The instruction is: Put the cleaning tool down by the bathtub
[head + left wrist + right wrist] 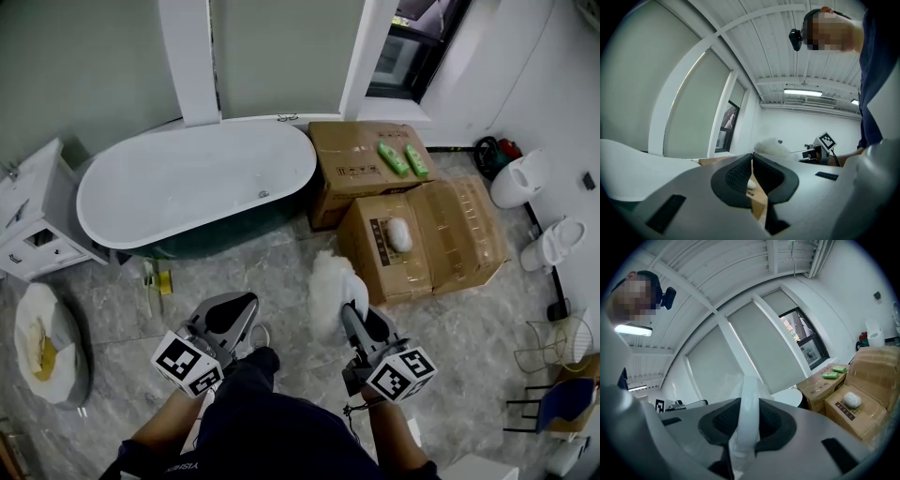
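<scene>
- The cleaning tool (pixel 330 286) is a white duster with a fluffy head on a flat, pale handle (pixel 749 404); it hangs in the air over the floor (pixel 112 309), a short way in front of the bathtub (pixel 187 183), head pointing forward
- It looks very light, and the head soft and easily squashed, so the stiff handle is the place to hold it; the smooth plastic may slip if the hold is loose
- The right gripper (pixel 349 311) has its fingers (pixel 772 422) clenched on that handle, low down, well back from the fluff
- The left gripper (pixel 246 305) carries nothing: its fingers (pixel 736 176) are pressed together at the tips with only background showing behind them
- Count: one cleaning tool, one bathtub, two grippers
- To the right of the tub stand what I take to be three cardboard boxes (pixel 366 173); two green packets (pixel 403 159) lie on the rear one and one white rounded lump (pixel 400 234) on the front one
- One white cabinet (pixel 33 216) stands left of the tub, and one white sack (pixel 47 342) lies below it
</scene>
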The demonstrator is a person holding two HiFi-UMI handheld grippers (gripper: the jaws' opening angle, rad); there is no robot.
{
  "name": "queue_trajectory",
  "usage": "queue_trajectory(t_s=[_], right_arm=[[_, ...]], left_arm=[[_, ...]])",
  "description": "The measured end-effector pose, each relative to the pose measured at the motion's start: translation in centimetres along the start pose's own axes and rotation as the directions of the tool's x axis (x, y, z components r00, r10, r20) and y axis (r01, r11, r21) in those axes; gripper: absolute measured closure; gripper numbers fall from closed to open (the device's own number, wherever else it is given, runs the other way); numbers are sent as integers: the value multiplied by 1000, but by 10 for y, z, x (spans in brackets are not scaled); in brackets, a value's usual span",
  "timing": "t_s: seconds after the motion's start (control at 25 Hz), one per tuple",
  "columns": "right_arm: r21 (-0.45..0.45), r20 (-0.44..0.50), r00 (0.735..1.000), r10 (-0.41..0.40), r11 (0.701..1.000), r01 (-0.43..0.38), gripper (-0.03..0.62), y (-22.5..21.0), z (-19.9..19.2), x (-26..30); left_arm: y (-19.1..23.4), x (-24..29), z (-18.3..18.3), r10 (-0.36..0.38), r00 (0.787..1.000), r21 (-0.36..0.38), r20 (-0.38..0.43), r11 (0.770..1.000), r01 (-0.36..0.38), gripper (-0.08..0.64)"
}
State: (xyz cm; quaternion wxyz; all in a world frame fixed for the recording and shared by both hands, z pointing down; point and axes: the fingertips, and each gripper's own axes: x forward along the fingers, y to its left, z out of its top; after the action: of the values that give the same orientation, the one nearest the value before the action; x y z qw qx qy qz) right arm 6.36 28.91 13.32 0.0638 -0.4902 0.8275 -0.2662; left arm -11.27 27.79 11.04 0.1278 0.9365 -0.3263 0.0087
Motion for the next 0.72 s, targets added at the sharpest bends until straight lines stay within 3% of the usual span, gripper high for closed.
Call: queue_trajectory(t_s=[0.72], right_arm=[[16,-6,998,-66,998,66,500,-38,43,160]], left_arm=[[150,86,32,-80,996,-13,-46,997,79,523]])
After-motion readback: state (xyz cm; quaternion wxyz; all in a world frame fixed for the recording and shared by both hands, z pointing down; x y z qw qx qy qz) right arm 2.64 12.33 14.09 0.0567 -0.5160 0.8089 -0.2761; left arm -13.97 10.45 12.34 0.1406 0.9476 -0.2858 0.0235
